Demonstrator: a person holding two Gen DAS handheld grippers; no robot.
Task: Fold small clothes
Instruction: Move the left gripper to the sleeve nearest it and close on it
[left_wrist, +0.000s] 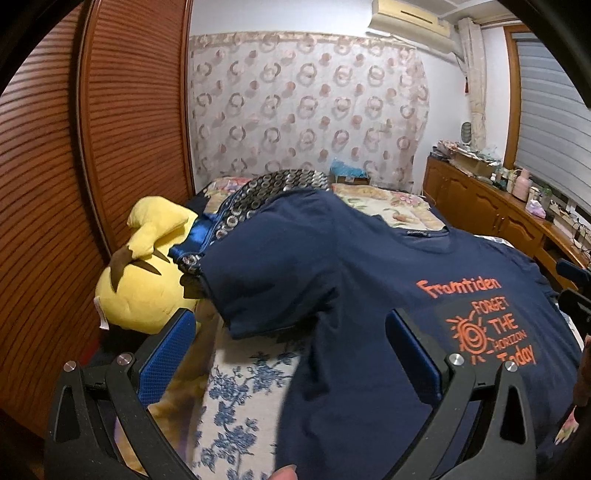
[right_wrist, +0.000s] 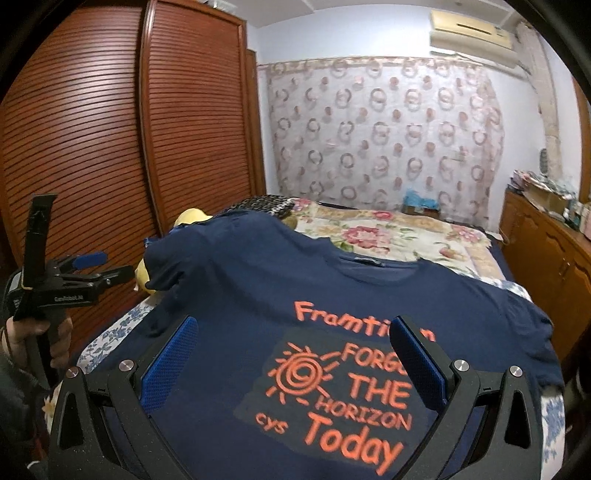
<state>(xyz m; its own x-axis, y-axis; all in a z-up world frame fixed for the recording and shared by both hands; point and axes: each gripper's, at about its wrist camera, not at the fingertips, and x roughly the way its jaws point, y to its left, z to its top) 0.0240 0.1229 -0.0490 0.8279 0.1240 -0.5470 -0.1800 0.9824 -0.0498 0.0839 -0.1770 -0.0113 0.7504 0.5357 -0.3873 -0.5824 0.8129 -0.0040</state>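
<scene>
One navy T-shirt (right_wrist: 280, 295) with orange lettering lies spread face-up across the bed (right_wrist: 399, 232), one sleeve draped toward the single yellow plush toy (left_wrist: 144, 280). Two grippers hover above it: the left gripper (left_wrist: 291, 328) and the right gripper (right_wrist: 295, 343), each with both blue-padded fingers spread wide, gripping nothing.

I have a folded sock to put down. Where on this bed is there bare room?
Free: the flowered bedspread beyond the navy T-shirt collar. Crowded: the wardrobe side, with the yellow plush toy and patterned cloth.
</scene>
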